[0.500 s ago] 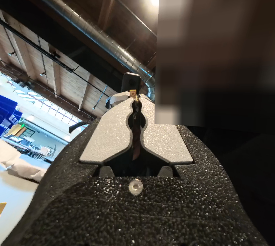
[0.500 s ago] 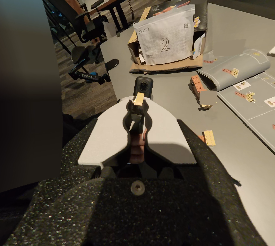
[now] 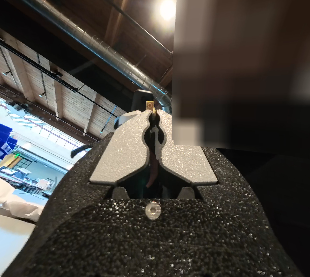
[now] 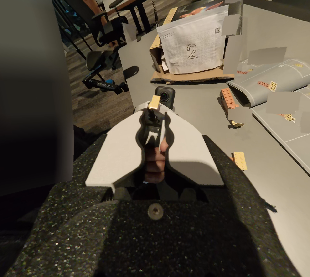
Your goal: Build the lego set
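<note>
The two grippers meet tip to tip in the air, in front of the table edge. My left gripper [image 3: 154, 112] points up at the ceiling and is shut on a thin gold-tan bit joined to a small tan lego piece [image 3: 149, 105]. In the right wrist view that tan piece [image 4: 155, 102] stands at the tips of my right gripper [image 4: 155, 113], whose jaws stay a narrow gap apart around a small dark part under it. The left gripper's camera [image 4: 165, 97] shows just behind. A hand [image 4: 155, 163] shows through the gap.
On the grey table [image 4: 192, 126] lie a brown brick build [image 4: 226, 99], a tan plate [image 4: 240, 160] and an open instruction booklet [image 4: 276, 76]. A white parts bag [image 4: 192, 50] leans in a cardboard box [image 4: 184, 78]. Office chairs [image 4: 100, 60] stand to the left. Only a small space, under 4 cm, lies between the two pairs of fingers. The tan plate [image 4: 240, 160] is about equally far from each gripper, around 20 centimetres.
The tan piece sits slightly higher at the right gripper's tips than before. Both grippers stay together, with their jaws unchanged.
</note>
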`<state>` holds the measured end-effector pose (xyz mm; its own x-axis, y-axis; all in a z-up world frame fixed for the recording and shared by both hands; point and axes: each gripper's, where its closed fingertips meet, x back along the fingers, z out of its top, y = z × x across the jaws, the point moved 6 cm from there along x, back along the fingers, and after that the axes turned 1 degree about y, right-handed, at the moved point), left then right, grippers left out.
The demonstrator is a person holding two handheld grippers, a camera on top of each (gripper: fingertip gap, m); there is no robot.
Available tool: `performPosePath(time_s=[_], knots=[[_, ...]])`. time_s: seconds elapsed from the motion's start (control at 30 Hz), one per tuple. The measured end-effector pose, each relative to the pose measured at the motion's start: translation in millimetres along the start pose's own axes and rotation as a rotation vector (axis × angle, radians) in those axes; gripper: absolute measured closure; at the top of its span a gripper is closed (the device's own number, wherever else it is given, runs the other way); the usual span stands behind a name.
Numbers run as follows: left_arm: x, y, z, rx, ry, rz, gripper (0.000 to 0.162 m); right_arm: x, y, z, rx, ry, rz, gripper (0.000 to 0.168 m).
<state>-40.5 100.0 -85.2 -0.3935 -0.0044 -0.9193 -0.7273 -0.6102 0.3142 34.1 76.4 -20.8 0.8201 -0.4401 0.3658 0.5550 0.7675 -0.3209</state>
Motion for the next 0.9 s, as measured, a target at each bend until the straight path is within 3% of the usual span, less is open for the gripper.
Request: performPosePath(time_s=[0.2, 0.3, 0.43, 0.9], knots=[[-1, 3, 2, -0.039, -0.029, 0.007, 0.160, 13, 4, 2, -0.120, 0.069, 0.125, 0.144], [-2, 4, 1, -0.063, -0.056, 0.028, 0.160, 20, 10, 5, -0.166, 0.117, 0.157, 0.155], [-4, 4, -2, -0.096, -0.106, 0.059, 0.160, 25, 10, 9, -0.085, 0.107, 0.113, 0.168], [-6, 1, -11, -0.097, -0.181, 0.091, 0.160, 22, 13, -1, -0.088, 0.059, 0.119, 0.166]])
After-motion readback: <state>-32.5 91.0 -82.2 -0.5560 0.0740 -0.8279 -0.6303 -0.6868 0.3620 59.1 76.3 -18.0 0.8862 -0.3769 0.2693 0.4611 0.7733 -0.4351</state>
